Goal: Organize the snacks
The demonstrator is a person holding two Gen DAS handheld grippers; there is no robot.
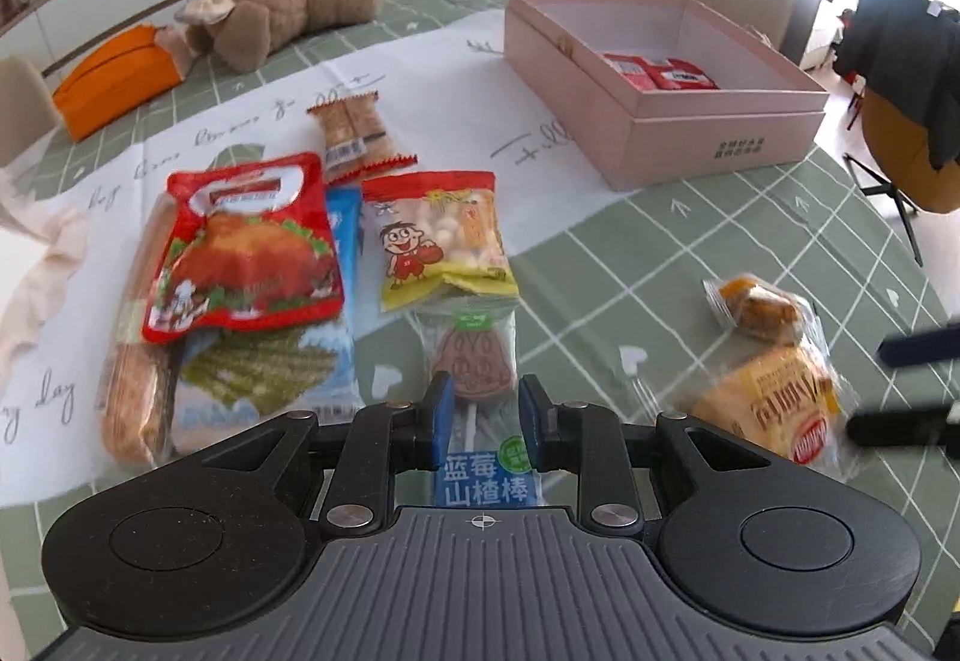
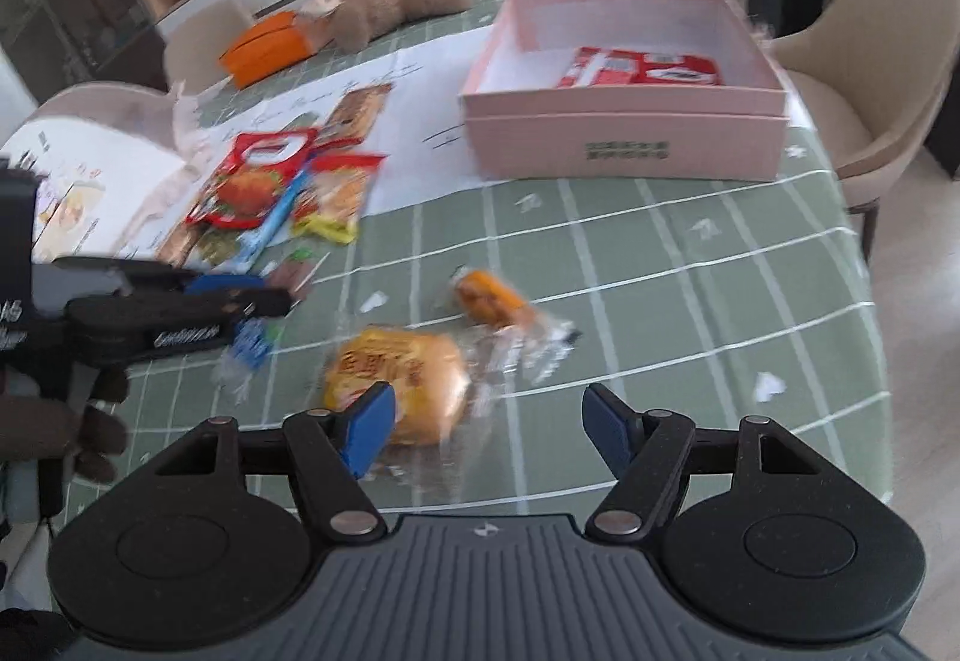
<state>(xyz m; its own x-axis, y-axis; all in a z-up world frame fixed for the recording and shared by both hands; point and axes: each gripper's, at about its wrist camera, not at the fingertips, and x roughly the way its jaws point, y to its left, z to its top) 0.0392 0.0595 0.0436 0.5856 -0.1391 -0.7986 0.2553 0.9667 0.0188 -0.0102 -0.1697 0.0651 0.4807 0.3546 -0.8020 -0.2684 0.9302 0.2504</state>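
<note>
Left wrist view
- Left gripper (image 1: 480, 409): blue pads set narrowly apart on either side of a wrapped lollipop (image 1: 477, 367); a gap shows between pads and wrapper, so nothing is clamped.
- Lollipop: lies on the green checked tablecloth (image 1: 660, 253), brown disc far from the camera, stick and blue label running back between the fingers.
- Snack pile: a red roast-chicken pouch (image 1: 246, 247) lies on top of a blue-and-green packet (image 1: 270, 367) and a long brownish pack (image 1: 129, 391); a yellow bag with a cartoon boy (image 1: 441, 238) sits just right of it, its near edge over the lollipop's top; a clear pack of biscuits (image 1: 354, 133) lies behind.
- Right side: a small orange wrapped snack (image 1: 759, 304) and a wrapped bun (image 1: 768, 409), close together.
- Pink box (image 1: 690, 133): open, far right on the table, with red packets (image 1: 660, 73) in one corner.
- Background: plush bear (image 1: 300, 1) and orange pouch (image 1: 114, 73).

Right wrist view (blurred)
- Right gripper (image 2: 489, 421): fingers spread wide, released, holding nothing.
- Bun (image 2: 399, 382): on the cloth just beyond the left blue pad (image 2: 369, 424), partly hidden by it; whether they touch I cannot tell.
- Orange snack (image 2: 489, 298): beyond the bun.
- Left gripper (image 2: 258, 292): at the left edge, over the lollipop.
- Pink box (image 2: 624, 145): ahead, red packets (image 2: 642, 70) inside.
</note>
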